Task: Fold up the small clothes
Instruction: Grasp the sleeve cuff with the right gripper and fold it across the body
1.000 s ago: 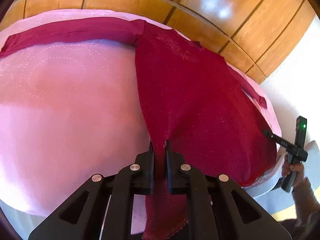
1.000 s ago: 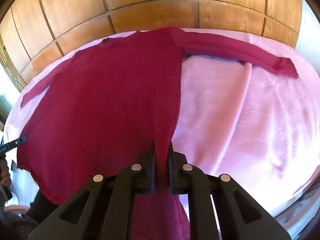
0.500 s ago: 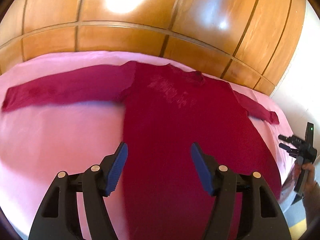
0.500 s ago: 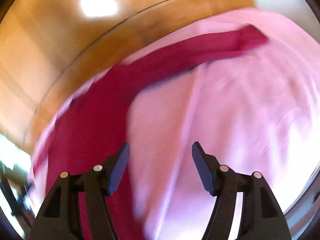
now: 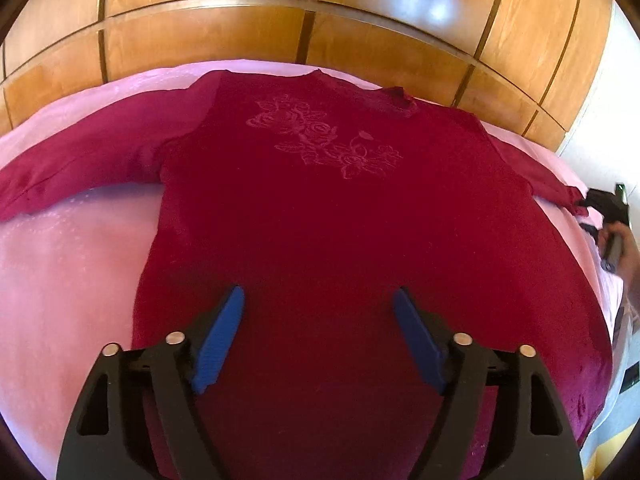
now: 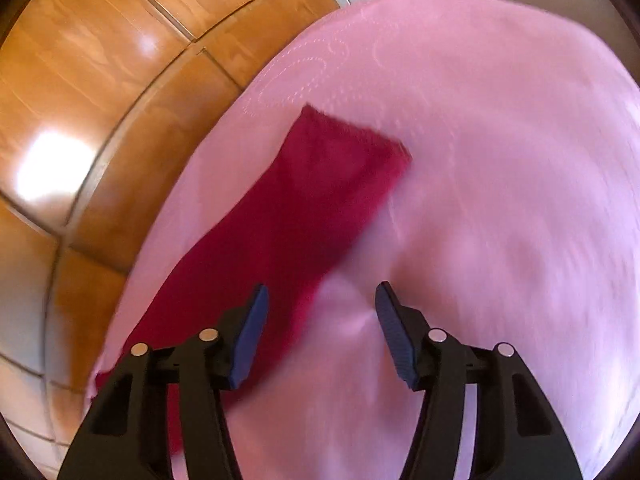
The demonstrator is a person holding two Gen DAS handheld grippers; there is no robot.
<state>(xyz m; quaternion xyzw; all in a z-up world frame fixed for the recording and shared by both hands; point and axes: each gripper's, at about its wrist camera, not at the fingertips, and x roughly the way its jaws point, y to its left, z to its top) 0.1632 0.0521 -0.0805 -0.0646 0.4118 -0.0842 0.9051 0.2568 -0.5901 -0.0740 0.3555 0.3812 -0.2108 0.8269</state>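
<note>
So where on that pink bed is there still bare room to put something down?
Bare pink cover lies below the sweater's left sleeve, beside the body's side edge. More bare cover spreads past the other sleeve's cuff. The middle is crowded: the red sweater fills it.

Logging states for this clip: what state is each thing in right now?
Top: spread flat, face up, unfolded.
Sleeve: stretched out flat on the sheet.
Sheet: smooth under the top.
Left tool: opening, nothing held.
Right tool: closing, nothing gripped, beside the sleeve.
</note>
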